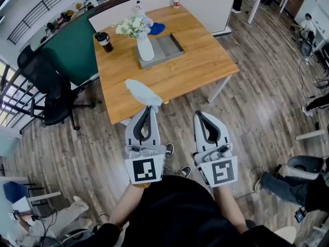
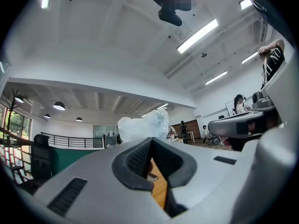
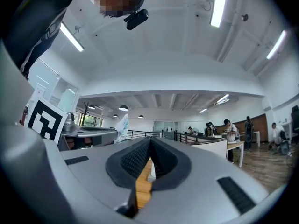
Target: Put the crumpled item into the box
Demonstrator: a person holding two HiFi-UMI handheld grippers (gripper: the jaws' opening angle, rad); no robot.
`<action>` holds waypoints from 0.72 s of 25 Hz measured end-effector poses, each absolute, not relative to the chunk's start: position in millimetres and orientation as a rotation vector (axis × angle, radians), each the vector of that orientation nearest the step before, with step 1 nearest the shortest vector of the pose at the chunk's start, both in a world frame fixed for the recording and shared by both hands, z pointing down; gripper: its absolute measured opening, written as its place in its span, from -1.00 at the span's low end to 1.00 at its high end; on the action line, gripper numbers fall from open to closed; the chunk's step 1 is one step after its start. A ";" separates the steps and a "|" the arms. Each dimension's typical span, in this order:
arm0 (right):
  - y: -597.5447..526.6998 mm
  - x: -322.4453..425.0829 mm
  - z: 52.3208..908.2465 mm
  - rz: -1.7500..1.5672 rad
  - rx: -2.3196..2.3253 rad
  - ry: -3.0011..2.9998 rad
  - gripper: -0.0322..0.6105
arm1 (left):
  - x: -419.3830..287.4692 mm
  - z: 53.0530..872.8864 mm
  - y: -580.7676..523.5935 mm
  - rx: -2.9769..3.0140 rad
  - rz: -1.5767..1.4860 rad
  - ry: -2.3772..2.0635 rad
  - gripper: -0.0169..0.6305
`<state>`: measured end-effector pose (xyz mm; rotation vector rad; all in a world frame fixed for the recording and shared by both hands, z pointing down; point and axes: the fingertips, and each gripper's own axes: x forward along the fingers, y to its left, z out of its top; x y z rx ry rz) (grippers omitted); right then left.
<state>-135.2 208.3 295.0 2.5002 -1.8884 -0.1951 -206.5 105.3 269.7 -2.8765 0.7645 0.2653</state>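
Holding the crumpled item (image 1: 143, 92) clamped in my left gripper (image 1: 150, 107), my right gripper (image 1: 198, 113) shut and empty beside it, I judge the grey box (image 1: 172, 46) lies straight ahead across the table (image 1: 205, 68), nearer my left, vase (image 1: 145, 49) at its near-left end.

Head camera: high above the person, facing steeply down past the torso, with both grippers near and the wooden table (image 1: 205, 60) farther ahead. Left gripper (image 1: 152, 108) camera and right gripper (image 1: 198, 113) camera: each close behind its own jaws, aimed forward and slightly up, frame mostly ceiling (image 2: 117, 41). All three share the table and the crumpled white item (image 1: 143, 92); each gripper view catches the other gripper at its edge.
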 end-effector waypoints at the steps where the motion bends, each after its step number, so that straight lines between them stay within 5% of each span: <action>1: 204.4 -135.6 295.8 -0.194 2.495 -1.889 -0.89 | -206.6 271.4 102.7 -2.884 0.266 0.767 -0.88; 18: 134.3 -118.1 277.0 -0.238 2.474 -1.882 -0.89 | -183.3 278.4 44.9 -2.952 0.333 0.800 -0.88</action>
